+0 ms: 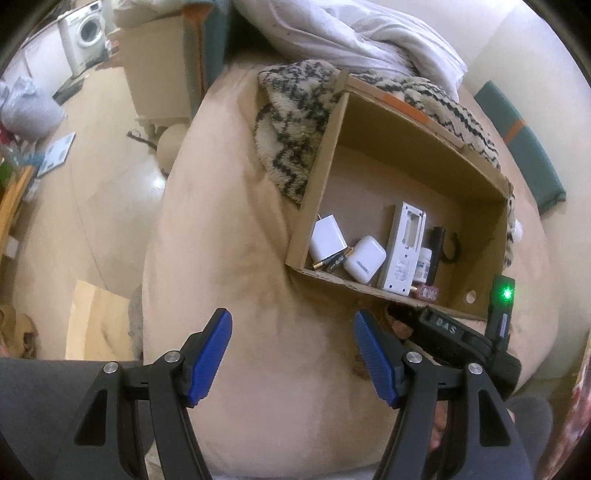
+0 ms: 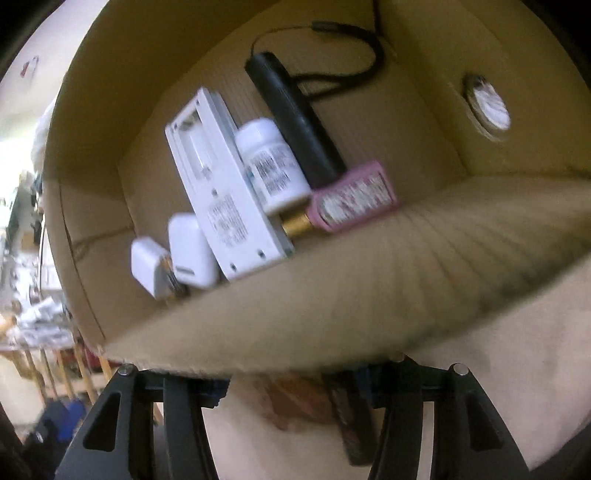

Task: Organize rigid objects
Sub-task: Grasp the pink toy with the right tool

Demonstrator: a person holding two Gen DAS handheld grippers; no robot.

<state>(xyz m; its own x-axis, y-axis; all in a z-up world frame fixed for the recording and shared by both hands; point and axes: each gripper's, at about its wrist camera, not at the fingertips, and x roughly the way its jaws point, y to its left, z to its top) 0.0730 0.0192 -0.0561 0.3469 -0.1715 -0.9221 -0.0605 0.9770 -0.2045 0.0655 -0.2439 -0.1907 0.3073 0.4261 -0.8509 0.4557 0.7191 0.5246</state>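
An open cardboard box [image 1: 334, 144] sits on a beige cushion [image 1: 229, 258]. Inside lie a white charger [image 1: 327, 238], batteries [image 1: 332, 262], a white earbud case [image 1: 364, 258], a white flat device [image 2: 221, 192], a white bottle [image 2: 269, 162], a black cylinder [image 2: 295, 118] and a pink case [image 2: 354, 197]. My left gripper [image 1: 291, 317] hangs open over the bare cushion in front of the box. My right gripper [image 2: 295, 380] is low against the outside of the box's near wall [image 2: 369, 280], which hides its fingertips. A brown and dark shape [image 2: 347, 424] shows between its arms.
A patterned fleece blanket [image 1: 288, 140] and white bedding [image 1: 343, 33] lie behind the box. Left of the cushion the floor [image 1: 96, 166] drops away, with a washing machine [image 1: 85, 33] and clutter beyond. A round hole [image 2: 487, 107] pierces the box's right wall.
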